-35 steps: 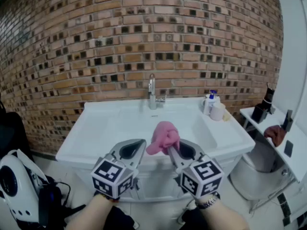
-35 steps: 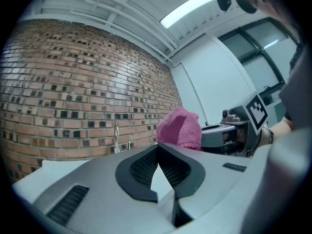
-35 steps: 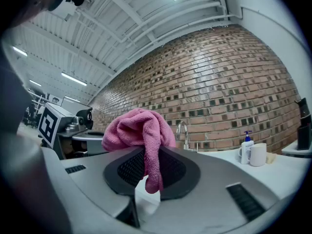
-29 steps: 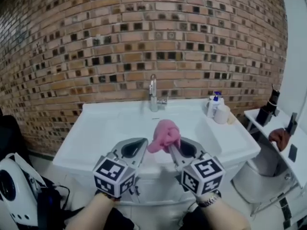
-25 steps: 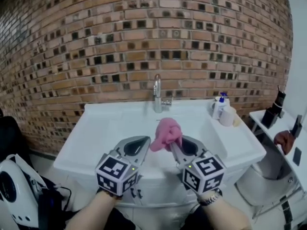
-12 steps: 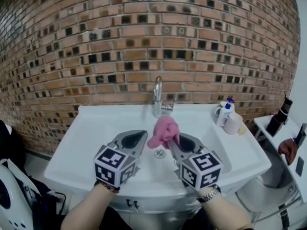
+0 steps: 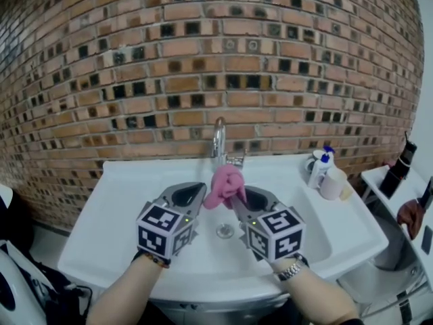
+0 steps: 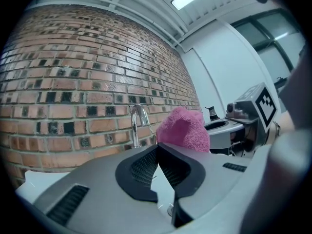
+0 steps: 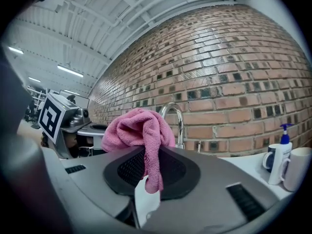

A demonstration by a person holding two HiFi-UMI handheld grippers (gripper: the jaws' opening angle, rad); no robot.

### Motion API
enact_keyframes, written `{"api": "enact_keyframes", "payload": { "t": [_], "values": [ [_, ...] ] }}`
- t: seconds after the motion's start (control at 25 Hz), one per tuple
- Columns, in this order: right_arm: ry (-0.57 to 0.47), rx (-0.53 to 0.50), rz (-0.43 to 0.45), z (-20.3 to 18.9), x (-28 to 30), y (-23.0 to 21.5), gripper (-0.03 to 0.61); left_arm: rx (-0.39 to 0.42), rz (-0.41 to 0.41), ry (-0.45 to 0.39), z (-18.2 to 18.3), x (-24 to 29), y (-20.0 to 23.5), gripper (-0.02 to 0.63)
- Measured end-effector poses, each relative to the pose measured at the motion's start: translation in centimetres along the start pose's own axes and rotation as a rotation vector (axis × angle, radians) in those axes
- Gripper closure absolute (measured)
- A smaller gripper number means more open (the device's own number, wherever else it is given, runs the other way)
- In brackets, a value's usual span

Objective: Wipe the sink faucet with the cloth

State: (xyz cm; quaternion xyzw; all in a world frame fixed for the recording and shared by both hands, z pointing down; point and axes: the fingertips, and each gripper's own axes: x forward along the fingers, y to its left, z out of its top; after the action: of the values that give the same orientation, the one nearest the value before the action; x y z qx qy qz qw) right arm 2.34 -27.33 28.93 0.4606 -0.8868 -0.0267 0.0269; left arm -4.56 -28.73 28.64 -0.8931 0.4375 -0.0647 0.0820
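A chrome faucet stands at the back of the white sink, against the brick wall. My right gripper is shut on a bunched pink cloth, which sticks up from the jaw tips just in front of the faucet's base. In the right gripper view the cloth hangs between the jaws of that gripper, with the faucet close behind. My left gripper hovers beside it over the basin, shut and holding nothing. The left gripper view shows the closed jaws of this gripper, the cloth and the faucet.
A pump bottle and a pale cup stand at the sink's back right corner. The drain lies under the grippers. A white side shelf with dark items is at the far right.
Both grippers have moved forward together from the sink's front edge to over the basin, closer to the faucet. The cloth stays in the right gripper's jaws.
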Motion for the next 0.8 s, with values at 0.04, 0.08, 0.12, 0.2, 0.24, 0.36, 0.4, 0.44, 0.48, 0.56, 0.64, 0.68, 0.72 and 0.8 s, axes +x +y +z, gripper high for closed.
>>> {"api": "enact_keyframes", "payload": {
  "t": [0.04,0.08,0.12,0.2,0.24,0.36,0.4,0.44,0.48,0.56,0.64,0.68,0.72,0.8],
  "values": [
    [0.006,0.001,-0.001,-0.1,0.6,-0.2,0.512,0.001,0.004,0.001,0.0,0.4,0.4,0.609],
    [0.012,0.002,-0.001,-0.1,1.1,-0.4,0.512,-0.001,0.009,0.003,0.0,0.7,0.9,0.609],
    [0.019,0.003,-0.003,-0.2,1.7,-0.7,0.512,-0.004,0.014,0.003,-0.1,1.0,1.3,0.609],
    [0.031,0.003,-0.010,-0.3,2.6,-1.2,0.512,-0.016,0.023,0.005,-0.2,1.8,2.0,0.609],
    [0.037,0.000,-0.013,-0.3,3.1,-1.4,0.512,-0.021,0.028,0.008,-0.4,2.2,2.3,0.609],
    [0.062,-0.023,-0.022,-0.3,4.4,-1.7,0.512,-0.031,0.042,0.021,-1.3,2.9,2.8,0.609],
    [0.069,-0.028,-0.025,-0.3,4.9,-1.8,0.512,-0.033,0.044,0.024,-1.5,3.2,2.9,0.609],
    [0.076,-0.030,-0.029,-0.3,5.4,-2.1,0.512,-0.033,0.046,0.025,-1.6,3.5,3.1,0.609],
    [0.081,-0.029,-0.032,-0.4,5.8,-2.3,0.512,-0.031,0.046,0.026,-1.5,3.8,3.3,0.609],
    [0.092,-0.029,-0.039,-0.6,6.8,-2.8,0.512,-0.029,0.050,0.029,-1.3,4.2,3.8,0.609],
    [0.106,-0.028,-0.044,-1.2,7.7,-3.2,0.512,-0.036,0.057,0.027,-1.3,4.4,4.4,0.609],
    [0.113,-0.026,-0.047,-1.5,8.1,-3.4,0.512,-0.047,0.059,0.025,-1.4,4.4,4.6,0.609],
    [0.121,-0.023,-0.050,-1.8,8.6,-3.6,0.512,-0.059,0.061,0.023,-1.5,4.5,4.9,0.609],
    [0.138,-0.021,-0.058,-2.4,9.6,-4.1,0.512,-0.077,0.062,0.028,-2.1,4.7,5.2,0.609]
  ]
}}
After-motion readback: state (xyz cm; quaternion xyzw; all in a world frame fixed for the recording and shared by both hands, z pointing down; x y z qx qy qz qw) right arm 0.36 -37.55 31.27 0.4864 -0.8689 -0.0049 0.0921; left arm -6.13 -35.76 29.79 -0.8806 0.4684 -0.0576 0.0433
